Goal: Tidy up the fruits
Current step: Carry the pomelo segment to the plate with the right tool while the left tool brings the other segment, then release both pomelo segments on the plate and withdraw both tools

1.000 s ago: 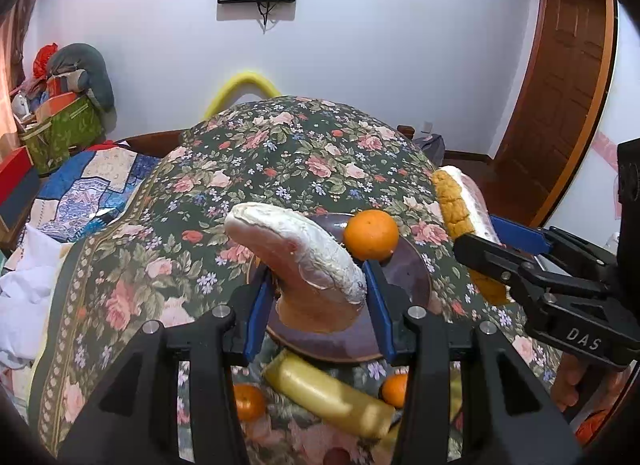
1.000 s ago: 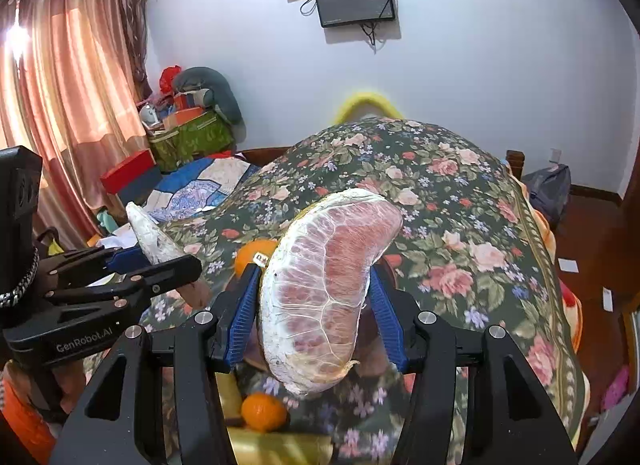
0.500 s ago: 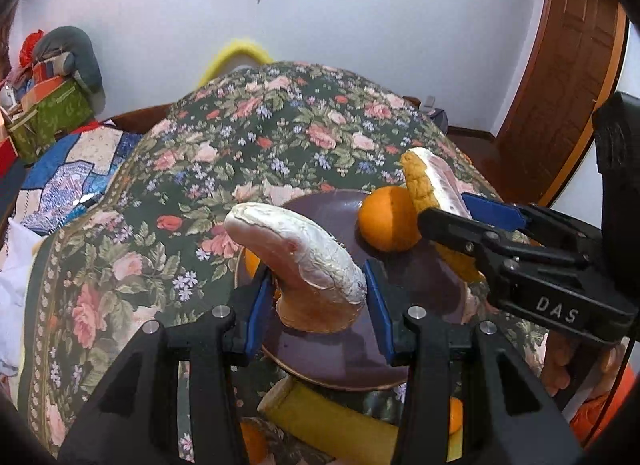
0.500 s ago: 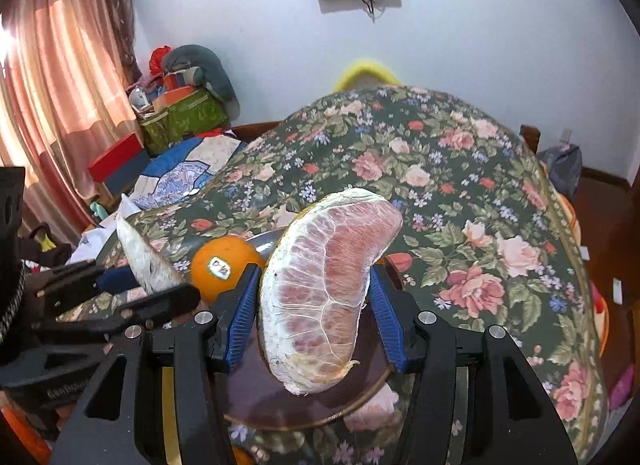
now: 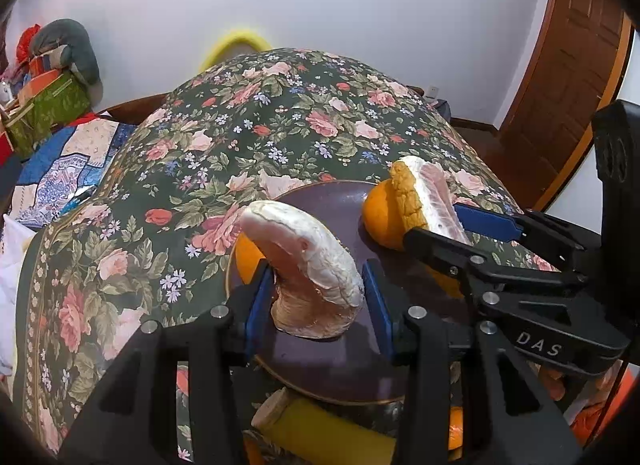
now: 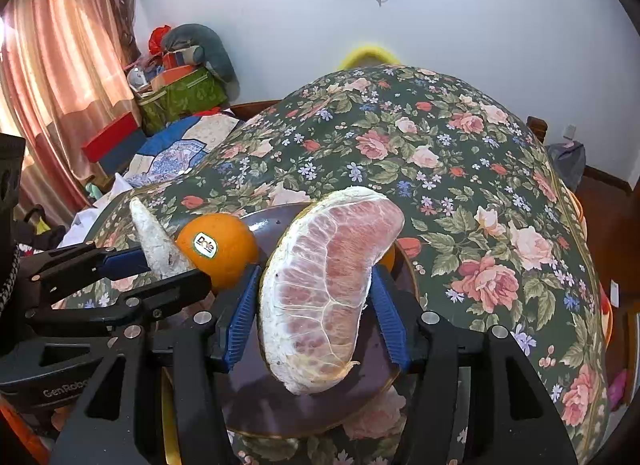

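**Left wrist view: two pomelo wedges over the brown plate**

In the left wrist view the left hand-held gripper (image 5: 316, 297) fills the lower middle of the frame, its blue pads pinching a peeled pomelo segment (image 5: 308, 273) that curves up and to the left. Beneath it lies a dark brown plate (image 5: 344, 369) on a floral tablecloth (image 5: 240, 137). An orange (image 5: 382, 221) sits on the plate's far right part.

In the right wrist view the right hand-held gripper (image 6: 316, 309) sits at lower centre with a larger pomelo wedge (image 6: 328, 285) between its blue pads; its jaws are opening, and the wedge stands upright above the plate (image 6: 260, 405). Left of it is the stickered orange (image 6: 218, 249), with the other gripper's segment (image 6: 156, 241) just beside it. A pink curtain (image 6: 60, 65) hangs at upper left.
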